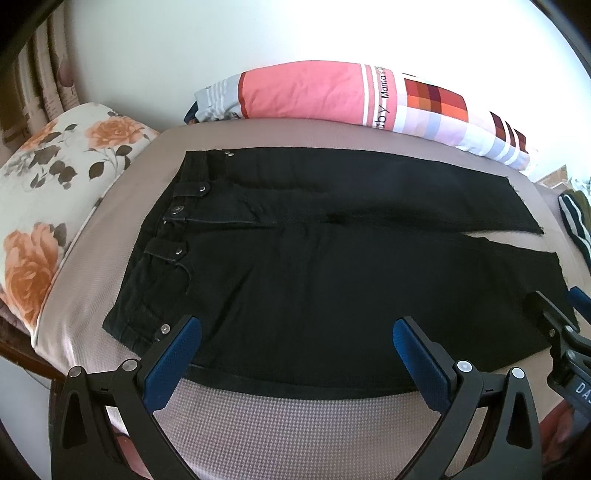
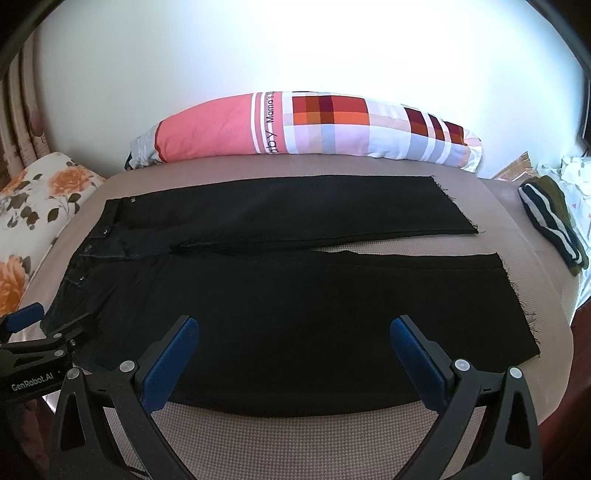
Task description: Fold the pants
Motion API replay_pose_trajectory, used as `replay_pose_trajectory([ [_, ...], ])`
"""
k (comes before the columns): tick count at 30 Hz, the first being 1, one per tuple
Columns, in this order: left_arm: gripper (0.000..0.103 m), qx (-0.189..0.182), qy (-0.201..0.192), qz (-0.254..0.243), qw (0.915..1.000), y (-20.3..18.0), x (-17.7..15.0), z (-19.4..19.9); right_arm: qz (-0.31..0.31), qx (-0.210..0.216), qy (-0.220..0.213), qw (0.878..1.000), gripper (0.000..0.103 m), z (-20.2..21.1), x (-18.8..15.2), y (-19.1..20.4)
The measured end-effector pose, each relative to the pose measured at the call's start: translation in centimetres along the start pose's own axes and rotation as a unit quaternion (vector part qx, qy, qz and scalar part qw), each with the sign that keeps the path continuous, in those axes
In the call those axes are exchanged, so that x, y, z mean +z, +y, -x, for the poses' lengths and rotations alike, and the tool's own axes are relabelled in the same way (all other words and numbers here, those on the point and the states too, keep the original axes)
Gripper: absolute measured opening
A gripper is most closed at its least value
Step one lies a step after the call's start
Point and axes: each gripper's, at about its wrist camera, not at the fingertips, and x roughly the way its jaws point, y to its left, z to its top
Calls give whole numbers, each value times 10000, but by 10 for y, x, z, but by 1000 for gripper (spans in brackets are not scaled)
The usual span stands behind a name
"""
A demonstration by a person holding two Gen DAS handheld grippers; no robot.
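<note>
Basically, pants (image 1: 332, 266) flat on the bed (image 1: 295, 428), long axis left-right, waistband on the left.
Left gripper (image 1: 297, 347) nearest waist corner, right gripper (image 2: 294, 345) nearer hem; both spread wide, empty, at near edge.

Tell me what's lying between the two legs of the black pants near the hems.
Nothing but bare bed cover: a narrow wedge of it shows between the far leg and the near leg of the black pants, clearest in the right wrist view.

Bright, overexposed wall (image 1: 258, 33) glare; strong fisheye bending at the edges.
</note>
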Motion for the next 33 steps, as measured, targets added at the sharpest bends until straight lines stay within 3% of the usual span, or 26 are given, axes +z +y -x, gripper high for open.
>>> replay_pose_trajectory([
  [16,103,62,33,78,9999,18,17,-18,-14,5,25,10000,103,-11,13,-6],
  [25,102,-100,3,387,9992,69,67,-45,-60,497,55,9987,103,-30,37,-9],
  [27,98,-93,86,589,9982,93,85,-59,-6,611,52,9981,103,-37,46,-7],
  [31,80,-36,232,802,9965,132,115,-88,97,819,200,9964,103,-54,61,-1],
  [33,76,-210,273,908,9953,151,131,-104,129,951,275,9950,103,-65,69,3],
])
